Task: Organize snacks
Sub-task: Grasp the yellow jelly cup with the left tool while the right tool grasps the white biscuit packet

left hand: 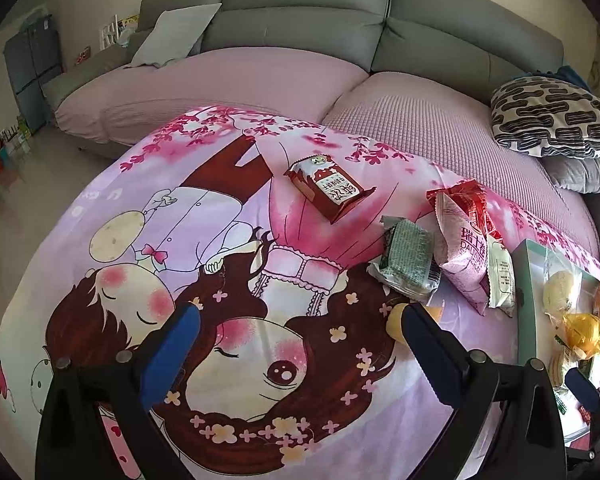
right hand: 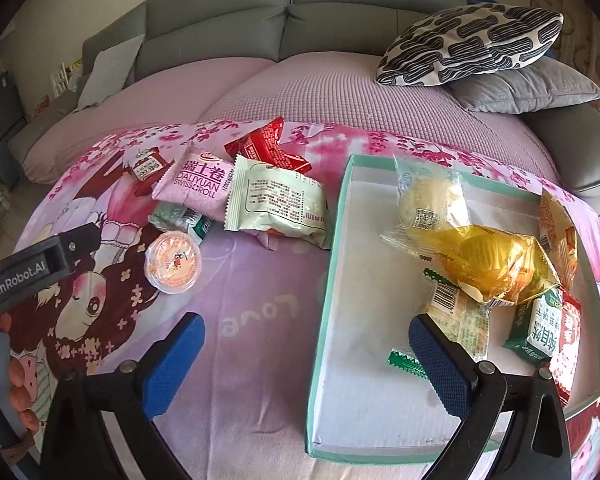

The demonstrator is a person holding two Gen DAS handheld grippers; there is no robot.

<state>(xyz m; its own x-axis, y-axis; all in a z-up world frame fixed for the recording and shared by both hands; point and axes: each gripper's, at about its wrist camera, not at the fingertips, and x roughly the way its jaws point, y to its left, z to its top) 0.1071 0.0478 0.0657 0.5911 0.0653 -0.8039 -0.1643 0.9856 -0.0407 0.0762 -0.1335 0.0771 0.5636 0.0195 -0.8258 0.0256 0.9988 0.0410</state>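
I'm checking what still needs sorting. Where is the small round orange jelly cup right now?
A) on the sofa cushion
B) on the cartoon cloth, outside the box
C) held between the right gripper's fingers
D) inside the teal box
B: the jelly cup sits on the cartoon cloth, left of the teal box, with nothing gripping it.

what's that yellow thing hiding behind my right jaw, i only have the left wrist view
Observer: A small orange jelly cup, sealed, lying on the cloth.
Operator: how much room left in the box
Observer: Plenty: the box has packets piled at its far right, and its near floor is bare.
Operator: right gripper holding anything
Observer: No, the right gripper is open and empty, jaws either side of the box's left wall.
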